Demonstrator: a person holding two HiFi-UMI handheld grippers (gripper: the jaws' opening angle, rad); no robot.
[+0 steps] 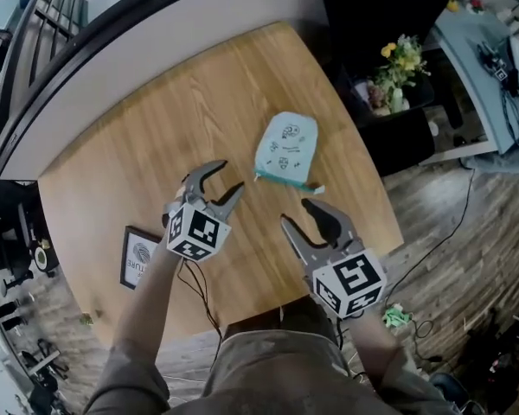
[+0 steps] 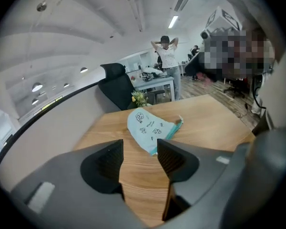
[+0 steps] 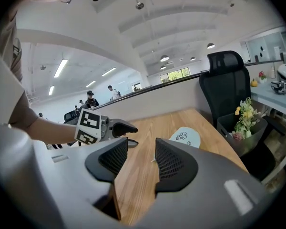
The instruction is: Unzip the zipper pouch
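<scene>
Low in the frame, the left tongs (image 1: pixel 232 176) and right tongs (image 1: pixel 294 212) both gape wide, holding nothing. Just above them at mid-frame, the pale blue zipper pouch (image 1: pixel 287 148) lies flat on the counter (image 1: pixel 156 137). It's loose, so I'd guess a missed grab at its thin teal zipper edge (image 1: pixel 284 181) would just shove it along the wood.

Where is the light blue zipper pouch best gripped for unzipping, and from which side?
Probably the small tab jutting from the zipper edge's right end. Approach from the near side, since the light blue zipper pouch lies flat with that edge nearest.
</scene>
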